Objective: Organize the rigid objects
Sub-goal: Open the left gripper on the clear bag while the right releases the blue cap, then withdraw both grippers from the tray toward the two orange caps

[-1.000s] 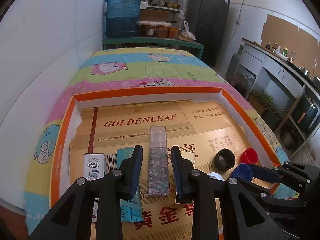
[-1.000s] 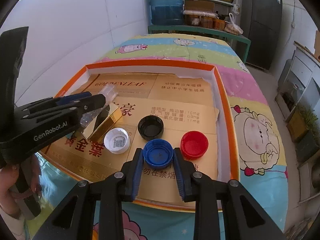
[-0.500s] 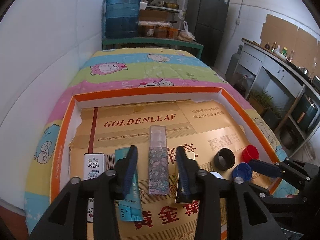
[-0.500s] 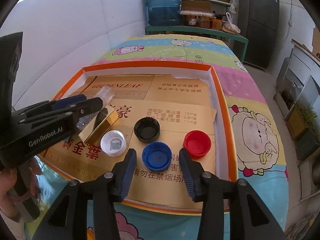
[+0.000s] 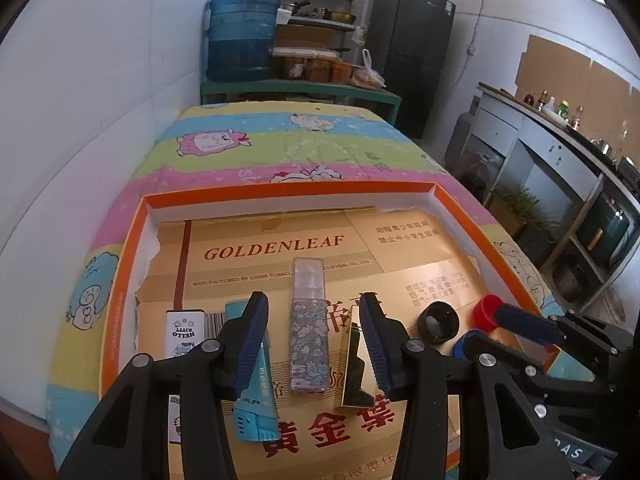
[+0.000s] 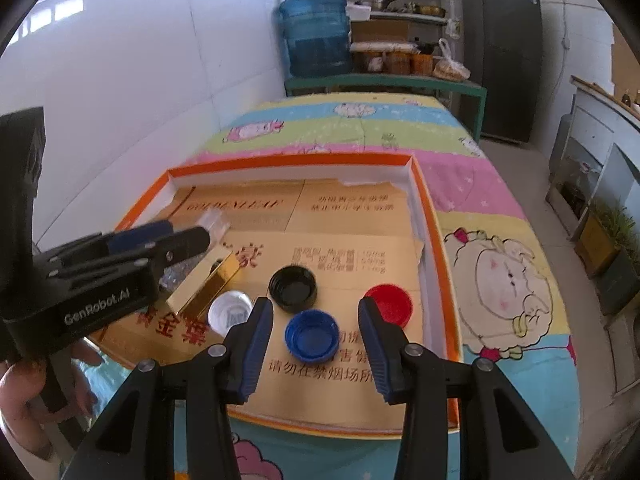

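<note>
A shallow orange-rimmed tray [image 5: 280,192] lined with gold cardboard lies on a bed. My left gripper [image 5: 314,298] hovers over a floral spray bottle [image 5: 309,332]; its jaws are opening and the pads stand clear of the bottle. A teal tube [image 5: 256,408], a Hello Kitty box [image 5: 185,332] and a gold box [image 5: 354,364] lie alongside. My right gripper [image 6: 315,304] is open around a blue cap [image 6: 312,335] without touching it. A red cap [image 6: 390,304], a black cap [image 6: 293,283] and a white cap [image 6: 230,312] lie near it.
The striped cartoon bedspread [image 6: 500,280] surrounds the tray, and a white wall [image 5: 100,120] runs along the left. At the bed's far end stand a blue water jug [image 5: 242,36], shelves and a dark fridge [image 5: 408,52]. A hand [image 6: 24,400] holds the left gripper.
Both grippers have opened. The left one let go of the floral bottle and the right one let go of the blue cap; both things lie on the cardboard.
</note>
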Demonstrator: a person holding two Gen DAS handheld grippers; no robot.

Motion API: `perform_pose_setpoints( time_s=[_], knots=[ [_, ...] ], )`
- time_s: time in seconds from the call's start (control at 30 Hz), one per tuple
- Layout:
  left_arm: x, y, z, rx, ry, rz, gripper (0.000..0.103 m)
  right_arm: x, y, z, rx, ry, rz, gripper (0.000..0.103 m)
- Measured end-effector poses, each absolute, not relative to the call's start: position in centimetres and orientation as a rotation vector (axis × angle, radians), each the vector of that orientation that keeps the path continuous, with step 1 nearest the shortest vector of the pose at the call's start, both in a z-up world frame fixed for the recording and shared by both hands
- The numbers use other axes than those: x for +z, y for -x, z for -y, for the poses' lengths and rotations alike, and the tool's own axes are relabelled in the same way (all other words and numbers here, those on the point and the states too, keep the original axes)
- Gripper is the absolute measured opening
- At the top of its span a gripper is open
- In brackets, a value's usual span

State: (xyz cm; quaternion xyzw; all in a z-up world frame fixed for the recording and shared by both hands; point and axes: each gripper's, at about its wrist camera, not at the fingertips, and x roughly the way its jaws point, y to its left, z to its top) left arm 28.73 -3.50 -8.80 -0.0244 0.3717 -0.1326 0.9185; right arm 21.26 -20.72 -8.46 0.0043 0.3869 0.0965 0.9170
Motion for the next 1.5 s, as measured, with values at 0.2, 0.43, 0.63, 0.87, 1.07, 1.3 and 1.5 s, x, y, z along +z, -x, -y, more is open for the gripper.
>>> perform_pose_setpoints(
  time_s=[0.2,0.43,0.63,0.87,1.07,1.3,1.5],
  knots=[
    [-8.5,-28.6,3.6,-0.276,0.050,-0.755,0.057,-8.2,-21.2,20.2,0.179,0.035,-0.744,0.044],
    [-7.4,-28.2,3.9,-0.269,0.043,-0.735,0.057,-8.2,-21.5,20.3,0.189,0.015,-0.740,0.044],
    [-5.2,-26.5,4.2,-0.261,0.029,-0.686,0.057,-7.2,-21.4,20.5,0.170,-0.002,-0.728,0.044],
    [-3.3,-23.9,3.7,-0.277,0.063,-0.666,0.057,-5.5,-19.4,20.1,0.170,0.014,-0.712,0.044],
    [-1.9,-21.4,3.0,-0.279,0.078,-0.649,0.057,-3.8,-17.1,19.7,0.175,0.021,-0.694,0.044],
    [-0.8,-18.4,2.5,-0.272,0.066,-0.648,0.057,-2.7,-14.2,19.6,0.179,0.017,-0.690,0.044],
    [-0.3,-15.5,2.4,-0.277,0.055,-0.644,0.057,-2.3,-12.2,19.5,0.177,0.020,-0.702,0.044]
  ],
)
